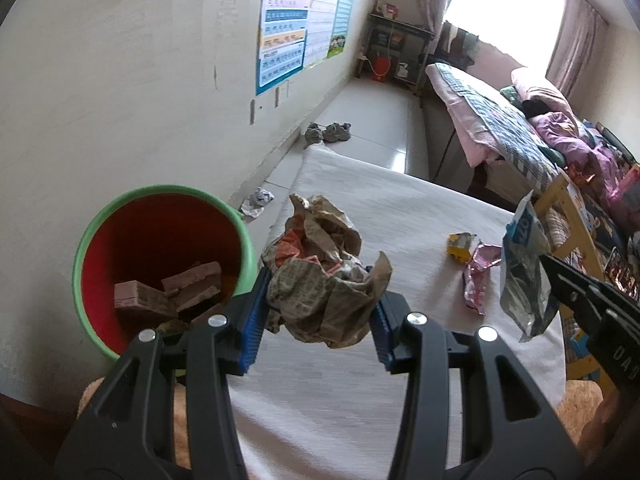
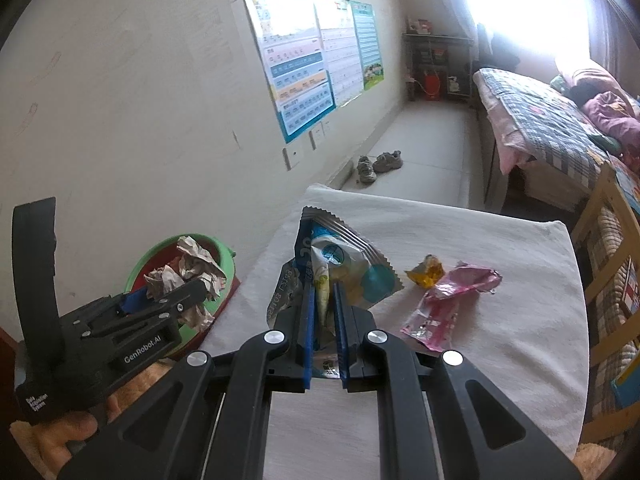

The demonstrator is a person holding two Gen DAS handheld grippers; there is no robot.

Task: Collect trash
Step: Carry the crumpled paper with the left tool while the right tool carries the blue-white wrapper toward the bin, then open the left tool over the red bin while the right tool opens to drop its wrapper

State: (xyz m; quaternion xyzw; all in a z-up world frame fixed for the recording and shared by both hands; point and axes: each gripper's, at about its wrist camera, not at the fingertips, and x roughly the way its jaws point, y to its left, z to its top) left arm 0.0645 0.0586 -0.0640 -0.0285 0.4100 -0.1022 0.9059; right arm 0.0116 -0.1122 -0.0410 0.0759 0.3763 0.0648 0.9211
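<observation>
Both tongs grip trash: my left tongs (image 1: 318, 312) clamp a crumpled newspaper ball (image 1: 320, 272) beside the green-rimmed red bin (image 1: 160, 256), my right tongs (image 2: 324, 332) pinch a foil snack bag (image 2: 340, 264). Below lies the white-clothed table (image 2: 480, 360) in a bedroom with wall charts (image 2: 304, 64); I read "GenRobot.AI" on one gripper. Yellow (image 2: 426, 271) and pink wrappers (image 2: 448, 300) lie right of the right tongs.

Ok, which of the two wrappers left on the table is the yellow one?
The small crumpled yellow wrapper, farther from the grippers than the longer pink wrapper beside it.
</observation>
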